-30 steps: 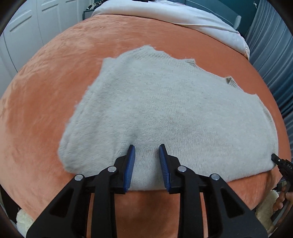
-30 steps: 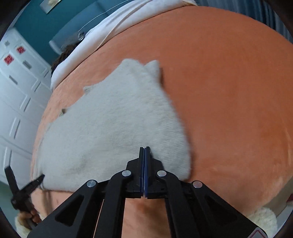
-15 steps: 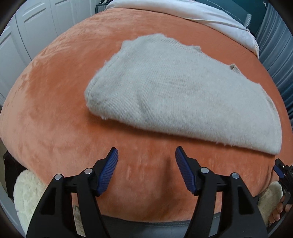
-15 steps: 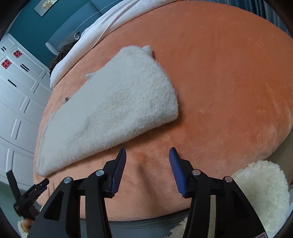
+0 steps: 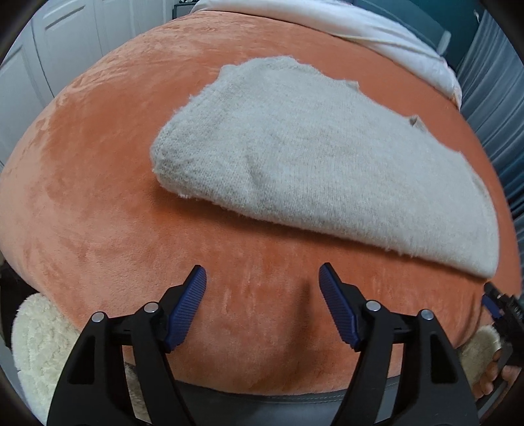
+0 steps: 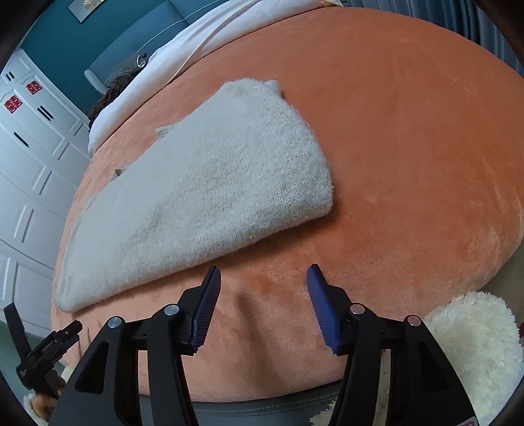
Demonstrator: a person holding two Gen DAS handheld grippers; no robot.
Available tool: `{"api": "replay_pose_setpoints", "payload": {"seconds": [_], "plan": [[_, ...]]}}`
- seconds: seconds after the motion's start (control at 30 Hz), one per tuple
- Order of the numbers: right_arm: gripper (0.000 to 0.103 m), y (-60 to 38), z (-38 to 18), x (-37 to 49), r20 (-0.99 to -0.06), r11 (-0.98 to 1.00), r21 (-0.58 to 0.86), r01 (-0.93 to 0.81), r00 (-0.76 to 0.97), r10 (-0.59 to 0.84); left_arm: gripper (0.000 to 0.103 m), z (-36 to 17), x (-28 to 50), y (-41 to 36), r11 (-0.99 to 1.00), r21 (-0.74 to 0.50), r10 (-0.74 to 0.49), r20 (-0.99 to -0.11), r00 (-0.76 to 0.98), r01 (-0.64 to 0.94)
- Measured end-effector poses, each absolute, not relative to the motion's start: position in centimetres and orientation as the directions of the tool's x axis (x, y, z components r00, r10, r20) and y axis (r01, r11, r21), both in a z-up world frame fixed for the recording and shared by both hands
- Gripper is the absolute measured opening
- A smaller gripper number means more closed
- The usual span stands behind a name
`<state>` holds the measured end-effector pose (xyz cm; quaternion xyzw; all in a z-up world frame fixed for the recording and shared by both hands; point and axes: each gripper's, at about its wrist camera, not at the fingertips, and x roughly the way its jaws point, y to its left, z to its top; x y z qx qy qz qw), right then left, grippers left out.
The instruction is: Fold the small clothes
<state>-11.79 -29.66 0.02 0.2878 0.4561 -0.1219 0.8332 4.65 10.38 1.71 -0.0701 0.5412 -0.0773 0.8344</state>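
Orange plush bed cover (image 5: pixel 98 196), white sheet (image 5: pixel 376 29) at its far end, white panelled wardrobe doors (image 6: pixel 29 157), teal wall (image 6: pixel 65 36)

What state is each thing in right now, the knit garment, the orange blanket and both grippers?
Beige knit garment: folded over, lying flat on the blanket, held by neither gripper.
Orange plush blanket: spread smooth under the garment.
Left gripper: jaws opening, nothing between them, short of the garment's near edge.
Right gripper: jaws opening, nothing between them, likewise short of it.

Fuzzy light-grey knit garment (image 5: pixel 321 170) lies folded flat on the orange blanket (image 5: pixel 98 196)
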Motion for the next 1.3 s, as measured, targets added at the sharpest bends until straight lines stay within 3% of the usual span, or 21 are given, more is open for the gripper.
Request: {"api": "replay_pose_setpoints", "payload": {"seconds": [0.13,0.37,0.43,0.5,0.53,0.57,0.6,0.7,0.87,1.0,1.07,1.17,1.23,1.27,1.3], "plan": [[0.060,-30.3,-0.2,-11.1,-0.797,0.763,0.455,0.459,0.591,0.120,0.090,1.9,6.5,13.0,0.912,-0.408,-0.345,-0.825,0.448,-0.047],[0.064,-33.0,-1.6,-8.0,-0.735,0.609,0.608,0.509,0.651,0.190,0.092,0.0,11.0,16.9,0.772,-0.579,-0.418,-0.773,0.477,-0.263],[0.064,-33.7,-2.0,-7.0,-0.723,0.565,0.634,0.528,0.665,0.190,0.079,0.2,11.9,17.0,0.770,-0.580,-0.413,-0.770,0.487,-0.265],[0.058,-34.2,-1.9,-5.7,-0.725,0.546,0.639,0.542,0.661,0.193,0.036,0.0,13.2,17.0,0.777,-0.564,-0.415,-0.793,0.447,-0.280],[0.048,-34.3,-1.7,-5.2,-0.726,0.546,0.640,0.541,0.658,0.199,0.031,0.0,13.8,17.0,0.763,-0.582,-0.443,-0.787,0.429,-0.281],[0.026,-34.5,-1.1,-4.5,-0.726,0.556,0.638,0.533,0.657,0.203,0.029,0.5,14.1,17.1,0.757,-0.590,-0.454,-0.783,0.425,-0.280],[0.021,-34.8,-0.1,-4.0,-0.717,0.569,0.641,0.515,0.666,0.206,0.026,1.3,14.2,17.1,0.756,-0.597,-0.458,-0.775,0.435,-0.268],[0.016,-35.0,4.3,-4.1,-0.673,0.615,0.649,0.448,0.715,0.189,0.024,5.3,13.4,16.6,0.776,-0.607,-0.479,-0.743,0.468,-0.169],[0.016,-35.1,7.8,-8.4,-0.712,0.721,0.529,0.448,0.697,0.090,0.024,7.3,9.3,16.7,0.817,-0.568,-0.479,-0.766,0.428,-0.102],[0.017,-35.9,1.0,-11.6,-0.843,0.708,0.446,0.548,0.522,0.128,0.024,1.7,6.3,16.5,0.864,-0.482,-0.429,-0.855,0.293,-0.143],[0.021,-35.6,-0.9,-12.8,-0.847,0.689,0.464,0.557,0.506,0.162,0.026,0.1,5.8,16.7,0.855,-0.488,-0.431,-0.857,0.283,-0.177],[0.029,-36.2,1.2,-12.9,-0.844,0.701,0.447,0.556,0.523,0.122,0.037,1.5,6.1,17.2,0.844,-0.505,-0.433,-0.841,0.324,-0.184],[0.038,-36.5,2.8,-12.9,-0.846,0.728,0.412,0.549,0.526,0.082,0.039,3.8,6.3,18.0,0.866,-0.466,-0.374,-0.845,0.383,-0.181],[0.043,-36.8,3.9,-13.4,-0.850,0.746,0.358,0.561,0.526,0.013,0.045,5.1,6.5,18.5,0.874,-0.455,-0.353,-0.835,0.421,-0.170],[0.049,-37.0,4.9,-13.8,-0.849,0.759,0.302,0.577,0.525,-0.061,0.059,6.2,6.7,18.9,0.880,-0.444,-0.332,-0.827,0.454,-0.166]]}}
